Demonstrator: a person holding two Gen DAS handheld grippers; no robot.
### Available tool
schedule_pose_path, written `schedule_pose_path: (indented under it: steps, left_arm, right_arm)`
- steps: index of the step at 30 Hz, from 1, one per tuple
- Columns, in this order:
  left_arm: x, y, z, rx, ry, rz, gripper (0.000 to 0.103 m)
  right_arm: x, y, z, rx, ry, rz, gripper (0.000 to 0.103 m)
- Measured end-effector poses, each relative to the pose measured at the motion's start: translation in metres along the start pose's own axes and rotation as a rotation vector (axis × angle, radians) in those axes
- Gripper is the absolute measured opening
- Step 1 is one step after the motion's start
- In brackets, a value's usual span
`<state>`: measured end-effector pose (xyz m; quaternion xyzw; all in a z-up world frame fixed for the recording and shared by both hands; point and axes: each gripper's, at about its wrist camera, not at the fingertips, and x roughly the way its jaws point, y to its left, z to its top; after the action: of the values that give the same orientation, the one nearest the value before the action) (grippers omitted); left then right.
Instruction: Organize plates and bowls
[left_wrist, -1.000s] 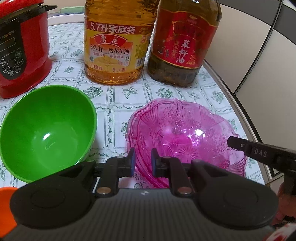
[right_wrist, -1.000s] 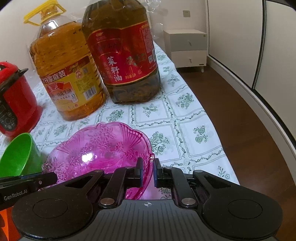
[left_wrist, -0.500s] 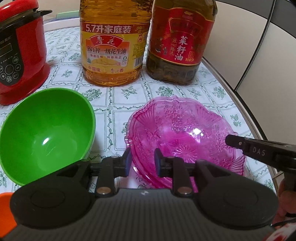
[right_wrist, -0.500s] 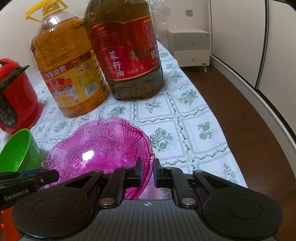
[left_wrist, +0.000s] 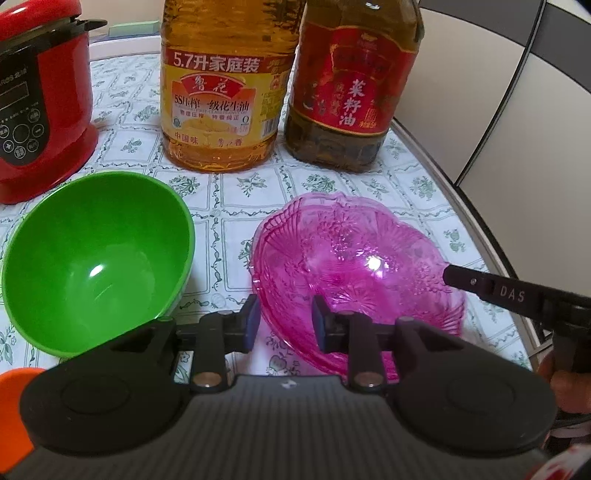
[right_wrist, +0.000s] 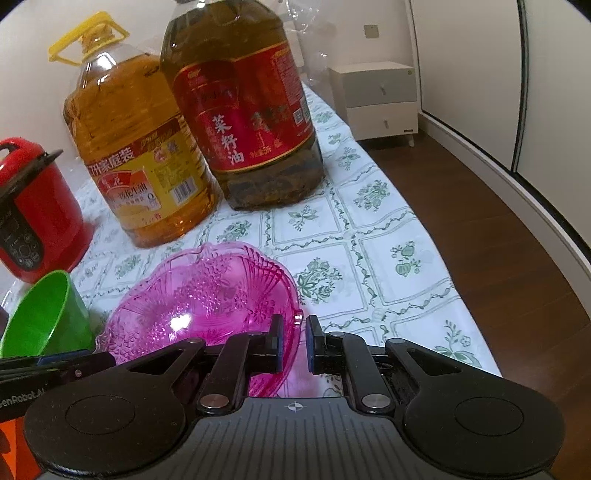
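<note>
On the floral-clothed counter (left_wrist: 229, 192), the pink glass bowl (left_wrist: 354, 266) is sitting just right of the green bowl (left_wrist: 96, 258), in front of two oil bottles. Astride its near-left rim, the left claw (left_wrist: 282, 321) is opening, pads off the glass. At its right rim, the right claw (right_wrist: 293, 341) is pinching the edge.

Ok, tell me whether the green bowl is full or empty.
Empty. The left wrist view looks straight into the green bowl: its bare inside and a light glint on the bottom show, with nothing in it.
</note>
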<state>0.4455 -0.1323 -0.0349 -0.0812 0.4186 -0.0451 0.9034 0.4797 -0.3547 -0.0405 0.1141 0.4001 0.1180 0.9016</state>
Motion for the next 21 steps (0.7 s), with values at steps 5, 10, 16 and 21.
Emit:
schedule_pose_path:
  steps: [5,10,16,21]
  left_arm:
    - [-0.014,0.001,-0.002,-0.009,-0.015,-0.021,0.026]
    - [-0.019,0.001,-0.005,-0.007,-0.004,-0.04,0.026]
    - [-0.015,-0.001,-0.008,0.009,0.016,-0.045,0.026]
    - [-0.011,0.001,-0.01,0.009,0.025,-0.05,0.026]
  right_arm:
    - [-0.021,0.002,-0.008,0.032,0.011,0.043,0.012]
    - [-0.035,0.01,-0.022,0.067,0.047,0.086,0.012]
    - [-0.034,0.019,-0.03,0.078,0.072,0.089,0.011]
    - [-0.029,0.018,-0.032,0.084,0.075,0.079,0.011]
